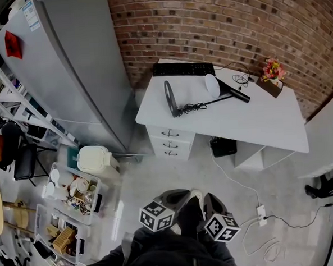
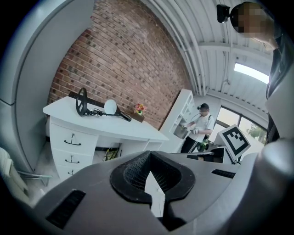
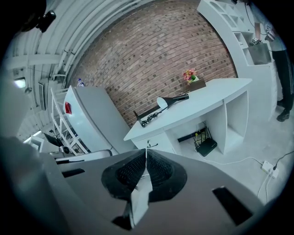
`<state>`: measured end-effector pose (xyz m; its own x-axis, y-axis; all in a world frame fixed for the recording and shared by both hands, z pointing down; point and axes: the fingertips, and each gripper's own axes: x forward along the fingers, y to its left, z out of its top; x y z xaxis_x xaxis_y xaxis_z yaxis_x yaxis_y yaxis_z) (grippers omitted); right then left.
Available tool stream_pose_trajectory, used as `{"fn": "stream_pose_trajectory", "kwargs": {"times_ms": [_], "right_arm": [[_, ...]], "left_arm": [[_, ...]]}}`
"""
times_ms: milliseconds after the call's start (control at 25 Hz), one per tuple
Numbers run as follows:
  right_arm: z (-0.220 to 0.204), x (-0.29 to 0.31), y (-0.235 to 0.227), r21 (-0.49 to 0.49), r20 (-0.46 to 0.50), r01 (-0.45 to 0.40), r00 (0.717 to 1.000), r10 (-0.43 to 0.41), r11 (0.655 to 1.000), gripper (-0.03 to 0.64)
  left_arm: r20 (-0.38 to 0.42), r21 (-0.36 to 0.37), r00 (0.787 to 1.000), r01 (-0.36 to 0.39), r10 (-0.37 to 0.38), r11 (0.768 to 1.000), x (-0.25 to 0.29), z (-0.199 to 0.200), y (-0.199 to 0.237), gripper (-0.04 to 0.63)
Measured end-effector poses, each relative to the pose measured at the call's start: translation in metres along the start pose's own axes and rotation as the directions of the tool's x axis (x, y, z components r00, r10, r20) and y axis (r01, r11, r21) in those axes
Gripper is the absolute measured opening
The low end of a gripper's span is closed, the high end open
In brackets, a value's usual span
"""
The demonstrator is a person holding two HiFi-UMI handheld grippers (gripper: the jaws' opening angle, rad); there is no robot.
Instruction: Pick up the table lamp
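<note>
Both my tools are clenched on nothing. My left gripper (image 1: 173,202) has its jaws pressed together, with only floor and the desk (image 1: 267,118) showing past their tips in the left gripper view (image 2: 149,176). My right gripper (image 1: 213,208) is the same: in the right gripper view (image 3: 145,170) its pads meet along a thin line, with nothing caught in it. The two sit side by side, close in front of me, their marker cubes nearly touching.

The lamp (image 1: 211,86) is well ahead of both tools, out of reach, lying on its side on the desk. Its ring base is at the end nearer my left gripper, the white head is in the middle, and a black stem points off toward my right gripper's side. From the left gripper the lamp (image 2: 109,107) is ahead and off to the left; from the right gripper it (image 3: 163,102) is almost straight ahead. Beyond the lamp, against the brick wall (image 1: 232,19), lies a keyboard (image 1: 182,69). A flower pot (image 1: 272,75) stands at the far right of the desk. A fridge (image 1: 78,67) stands ahead of my left gripper, to its left.
</note>
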<state>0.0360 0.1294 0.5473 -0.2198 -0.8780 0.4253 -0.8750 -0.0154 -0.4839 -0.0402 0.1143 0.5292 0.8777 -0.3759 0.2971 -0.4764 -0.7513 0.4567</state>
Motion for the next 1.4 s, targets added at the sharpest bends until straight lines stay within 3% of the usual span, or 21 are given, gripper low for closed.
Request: {"fn": "stream_pose_trajectory", "kwargs": {"times_ms": [680, 1400], "right_arm": [[0.108, 0.099, -0.067, -0.025, -0.022, -0.019, 1.0, 0.018, 1.0, 0.012], [0.162, 0.148, -0.13, -0.002, -0.027, -0.057, 0.998, 0.057, 0.998, 0.012]], "left_arm": [[0.022, -0.014, 1.0, -0.01, 0.011, 1.0, 0.121, 0.085, 0.06, 0.006], [0.044, -0.006, 0.997, -0.06, 0.06, 0.998, 0.198, 0.115, 0.084, 0.006]]}}
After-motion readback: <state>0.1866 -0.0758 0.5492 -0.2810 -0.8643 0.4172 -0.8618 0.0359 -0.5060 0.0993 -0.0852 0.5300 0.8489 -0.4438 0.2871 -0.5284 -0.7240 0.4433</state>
